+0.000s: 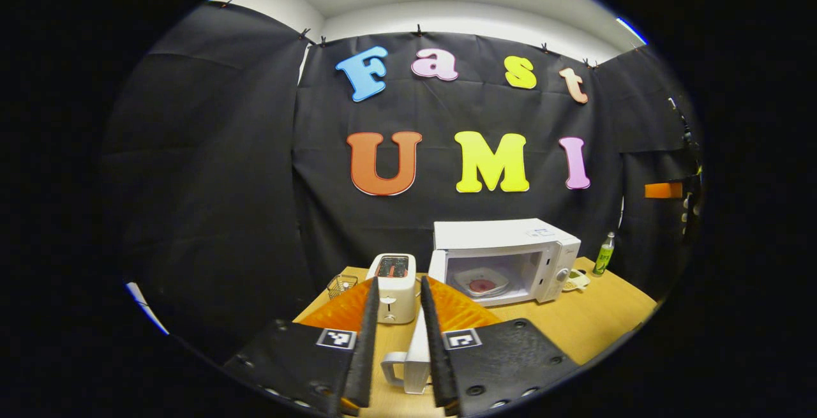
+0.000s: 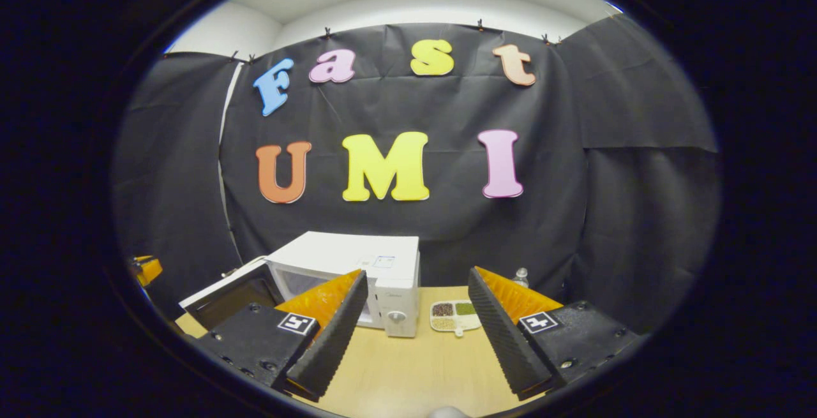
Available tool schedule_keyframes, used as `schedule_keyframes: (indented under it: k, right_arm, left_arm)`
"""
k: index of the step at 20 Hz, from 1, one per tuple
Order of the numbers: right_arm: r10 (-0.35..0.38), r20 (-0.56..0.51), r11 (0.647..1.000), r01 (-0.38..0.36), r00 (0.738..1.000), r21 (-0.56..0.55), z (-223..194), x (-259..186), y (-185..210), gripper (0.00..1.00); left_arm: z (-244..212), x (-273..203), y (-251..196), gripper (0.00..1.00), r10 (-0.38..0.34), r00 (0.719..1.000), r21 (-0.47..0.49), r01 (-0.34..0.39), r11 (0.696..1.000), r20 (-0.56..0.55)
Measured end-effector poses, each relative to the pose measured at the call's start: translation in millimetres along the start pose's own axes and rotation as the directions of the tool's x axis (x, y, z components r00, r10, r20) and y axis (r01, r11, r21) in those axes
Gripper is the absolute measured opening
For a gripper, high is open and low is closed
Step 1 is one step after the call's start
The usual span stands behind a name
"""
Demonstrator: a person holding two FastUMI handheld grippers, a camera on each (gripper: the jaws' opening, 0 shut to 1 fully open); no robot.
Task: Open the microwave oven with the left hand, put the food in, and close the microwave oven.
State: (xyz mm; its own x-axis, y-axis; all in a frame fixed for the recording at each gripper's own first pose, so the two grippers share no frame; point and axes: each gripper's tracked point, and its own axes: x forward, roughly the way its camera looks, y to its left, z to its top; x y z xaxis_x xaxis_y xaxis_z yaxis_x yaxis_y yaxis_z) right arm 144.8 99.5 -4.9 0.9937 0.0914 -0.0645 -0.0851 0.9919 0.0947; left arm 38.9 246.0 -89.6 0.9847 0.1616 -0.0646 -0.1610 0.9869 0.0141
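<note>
A wooden table (image 1: 593, 325) fills the lower frame, with the microwave (image 1: 504, 258) right of centre, its door (image 1: 418, 351) swung wide and a plate of food (image 1: 483, 285) inside. My left gripper (image 1: 399, 341) is pinched on the door's edge at bottom centre, the toaster (image 1: 394, 287) and a wire basket (image 1: 341, 285) just behind. My right gripper (image 2: 415, 335) hangs wide open, empty, a snack tray (image 2: 454, 314) and a bottle (image 2: 521, 276) beyond.

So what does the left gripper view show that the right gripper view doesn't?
Left gripper view: toaster, wire basket, the plate of food inside the microwave, and the open door edge-on between the left gripper fingers. Right gripper view: the open, empty right gripper. Both: microwave, table, bottle, sectioned dish.
</note>
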Motion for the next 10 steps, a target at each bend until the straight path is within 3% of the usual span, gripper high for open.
schedule_keyframes:
  k: [1, 2, 3, 4, 5, 8, 9, 10]
  right_arm:
    - [0.007, -0.007, 1.0, -0.007, 1.0, 0.008, 1.1, 0.2, 1.3, 0.92]
    - [0.011, -0.016, 1.0, -0.011, 1.0, 0.015, 1.4, 2.8, 2.4, 0.92]
    - [0.013, -0.028, 1.0, -0.012, 1.0, 0.019, 1.3, 5.1, 2.6, 1.0]
    - [0.012, -0.035, 1.0, -0.011, 0.999, 0.029, 1.6, 6.6, 2.3, 1.0]
    - [0.014, -0.04, 0.999, -0.012, 0.999, 0.041, 3.1, 6.8, 2.7, 0.92]
    - [0.014, -0.05, 0.998, -0.011, 0.999, 0.063, 0.4, 6.7, 2.4, 0.92]
    - [0.013, -0.055, 0.998, -0.01, 0.998, 0.067, 0.7, 5.2, 2.3, 1.0]
    - [0.009, -0.056, 0.998, -0.005, 0.998, 0.07, 1.6, 3.1, 0.5, 0.92]
  left_arm:
    - [-5.3, 3.2, 4.8, 0.0, -0.002, 1.0, -0.003, 0.002, 1.0, -0.008]
    - [-8.5, 5.5, 1.1, 0.02, -0.017, 1.0, 0.001, 0.017, 1.0, -0.007]
    - [-10.8, 4.9, 3.1, 0.07, -0.019, 1.0, 0.01, 0.019, 1.0, -0.004]
    - [-22.1, 28.4, 16.4, 0.07, 0.016, 1.0, 0.017, -0.015, 1.0, -0.014]
    - [-24.1, 8.8, 19.9, 0.0, 0.012, 1.0, 0.005, -0.012, 1.0, -0.02]
    - [-44.1, 17.9, 34.3, 0.0, 0.034, 0.998, -0.016, -0.034, 0.999, -0.047]
    - [-53.2, 21.2, 37.4, 0.0, 0.032, 0.998, -0.01, -0.032, 0.999, -0.049]
    - [-63.3, 27.3, 43.4, 0.0, 0.037, 0.998, -0.001, -0.037, 0.999, -0.056]
